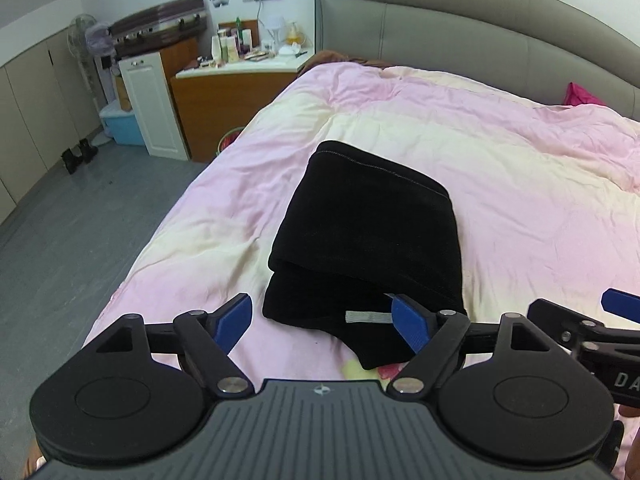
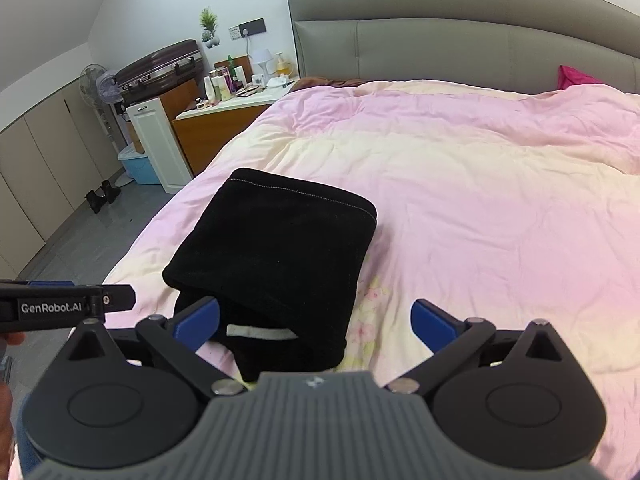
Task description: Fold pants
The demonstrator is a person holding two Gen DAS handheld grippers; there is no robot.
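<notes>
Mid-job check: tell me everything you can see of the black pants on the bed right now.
The black pants lie folded into a compact, roughly rectangular bundle on the pink and cream quilt. The fabric looks soft and matte. A line of pale stitching runs along the far edge. At the near end the layers show, with a small grey-white label on the lower one. Nothing grips the pants; only the quilt touches them.

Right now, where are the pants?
The folded black pants lie on the pink quilt near the bed's left edge, just ahead of both open tongs in both wrist views, held by neither.
</notes>
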